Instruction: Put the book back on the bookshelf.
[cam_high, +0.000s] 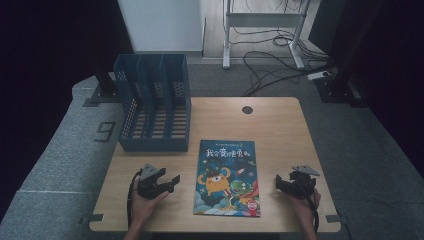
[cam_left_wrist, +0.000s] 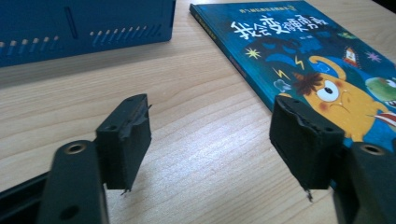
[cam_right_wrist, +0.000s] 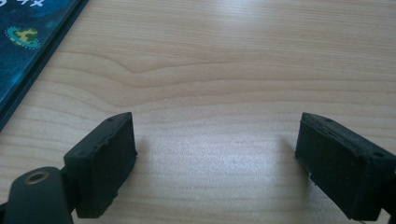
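Wooden table (cam_high: 280, 125) carries a picture book (cam_high: 228, 178) lying flat, cover up, near the front edge, between the two grippers and just in front of the blue file rack (cam_high: 152, 102) (three upright slots, all vacant as far as I can see). The left gripper (cam_high: 172, 181) rests on the table just left of the book, jaws spread wide and holding nothing; the right gripper (cam_high: 278, 183) sits near the book's right side, equally wide and bare. The step in hand looks like a first grasp. A flat book gives no purchase from above, so I would slide one jaw under the left long edge while the other gripper steadies the opposite side, then pinch the edge firmly before lifting.
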